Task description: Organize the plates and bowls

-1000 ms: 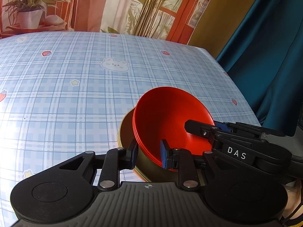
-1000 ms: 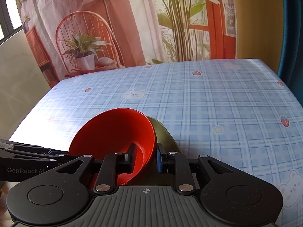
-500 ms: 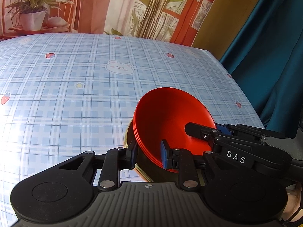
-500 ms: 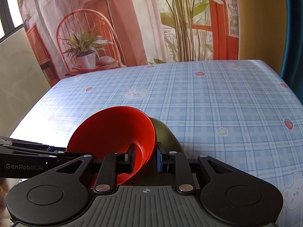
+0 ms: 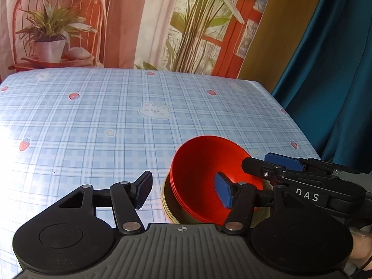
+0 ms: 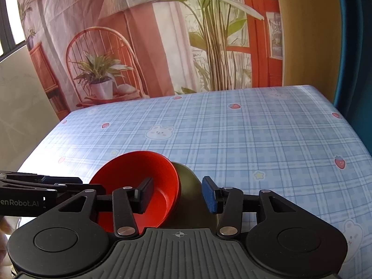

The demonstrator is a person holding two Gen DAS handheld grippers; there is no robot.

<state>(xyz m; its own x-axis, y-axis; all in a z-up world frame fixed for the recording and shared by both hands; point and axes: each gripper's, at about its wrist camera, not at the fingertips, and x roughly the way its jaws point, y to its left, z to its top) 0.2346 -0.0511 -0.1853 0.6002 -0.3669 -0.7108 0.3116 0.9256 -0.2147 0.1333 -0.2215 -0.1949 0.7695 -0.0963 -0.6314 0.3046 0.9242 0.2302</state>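
Both grippers stand with jaws spread wide, holding nothing. The left gripper (image 5: pixel 183 191) straddles the near-left rim of the red bowls (image 5: pixel 209 176) — a nested stack sitting in an olive-green plate (image 5: pixel 168 205) near the table's front right corner. The right gripper (image 6: pixel 177 196) opens across the stack's right rim, one finger over the red bowl (image 6: pixel 139 181), the other over the green plate (image 6: pixel 193 200). Beyond the stack, the blue plaid tablecloth (image 5: pixel 93 121) runs open to the far edge, where a printed backdrop (image 6: pixel 162 34) hangs; a teal curtain (image 5: pixel 330 69) flanks the right edge.
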